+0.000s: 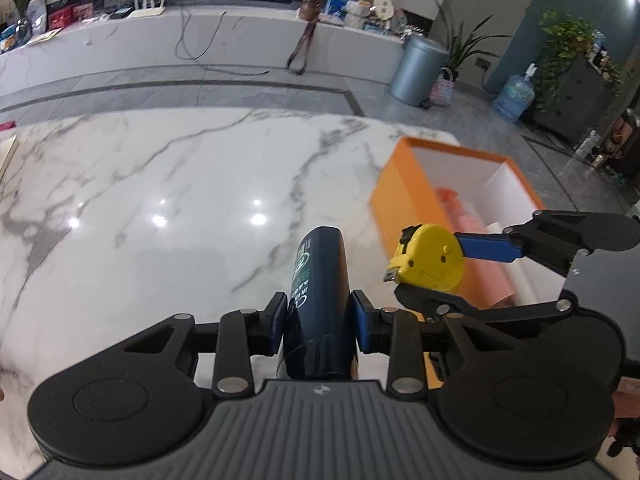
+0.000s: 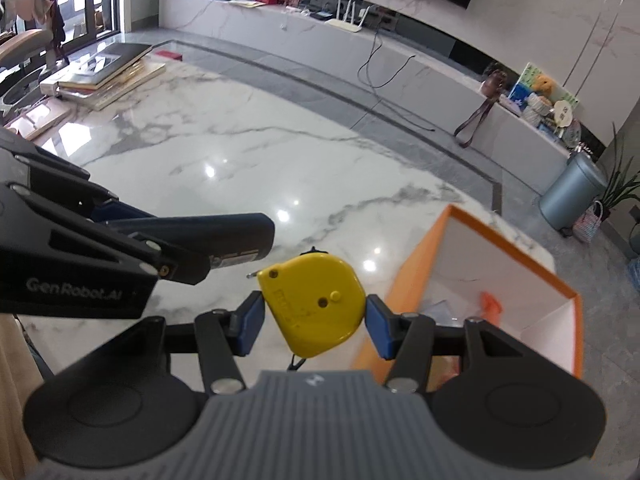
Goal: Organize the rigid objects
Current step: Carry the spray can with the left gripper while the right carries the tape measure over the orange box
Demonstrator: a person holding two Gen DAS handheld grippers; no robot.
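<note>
My left gripper (image 1: 320,320) is shut on a dark blue bottle (image 1: 320,300) and holds it above the marble table (image 1: 160,200). The bottle also shows in the right wrist view (image 2: 224,236), at the left. My right gripper (image 2: 314,322) is shut on a yellow tape measure (image 2: 314,304). The tape measure also shows in the left wrist view (image 1: 430,258), just right of the bottle and beside the near left wall of an open orange box (image 1: 404,192). The box (image 2: 416,276) has a white inside and holds an orange item (image 2: 492,304) and pinkish items (image 1: 484,256).
A stack of books and boards (image 2: 100,76) lies at the table's far left. Beyond the table are a grey floor, a long marble ledge (image 1: 200,36) with cables and clutter, a metal bin (image 1: 418,70), plants and a water jug (image 1: 514,96).
</note>
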